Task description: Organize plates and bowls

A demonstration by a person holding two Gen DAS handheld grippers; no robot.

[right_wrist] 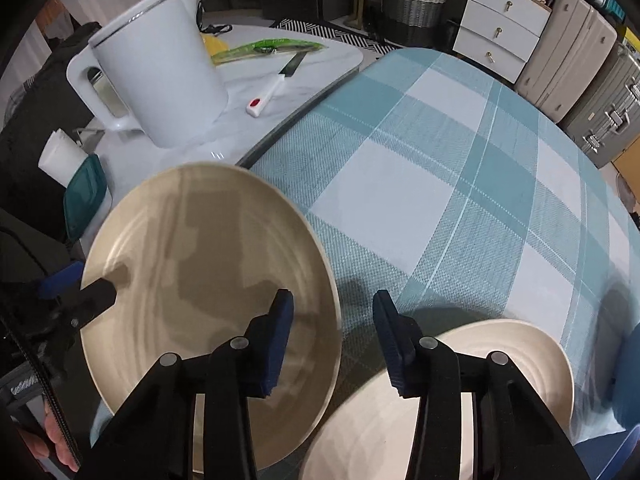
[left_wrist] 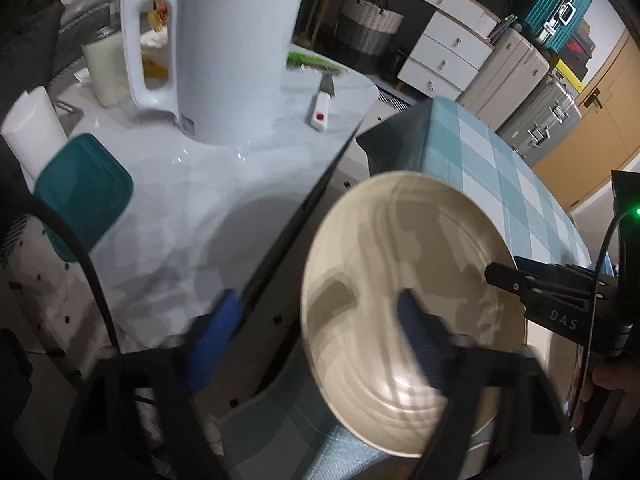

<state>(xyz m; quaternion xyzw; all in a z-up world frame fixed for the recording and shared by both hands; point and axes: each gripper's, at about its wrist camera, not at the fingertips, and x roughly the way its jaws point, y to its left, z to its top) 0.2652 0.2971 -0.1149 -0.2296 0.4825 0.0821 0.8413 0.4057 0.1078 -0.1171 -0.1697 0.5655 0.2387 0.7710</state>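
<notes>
A beige plate (left_wrist: 408, 264) (right_wrist: 208, 264) is lifted and tilted over the table's left edge. My left gripper (left_wrist: 316, 344) is wide open, its right finger lying over the plate's face; its tip also shows at the plate's left rim in the right wrist view (right_wrist: 96, 296). My right gripper (right_wrist: 332, 320) is open, its left finger (right_wrist: 280, 320) over the plate's right part and its right finger (right_wrist: 390, 328) outside the rim. Whether either gripper bears the plate I cannot tell. A second cream plate (right_wrist: 440, 400) lies on the checked tablecloth (right_wrist: 460, 152) under my right gripper.
A white kettle (left_wrist: 236, 44) (right_wrist: 160, 76) stands on the marble side table (left_wrist: 168, 216), with a white-handled knife (right_wrist: 276, 84), a teal lid (left_wrist: 84, 192), a jar (left_wrist: 104, 68) and a paper roll (left_wrist: 32, 128). Drawers (left_wrist: 444, 52), a basket (right_wrist: 412, 4) and suitcases (left_wrist: 532, 92) stand behind.
</notes>
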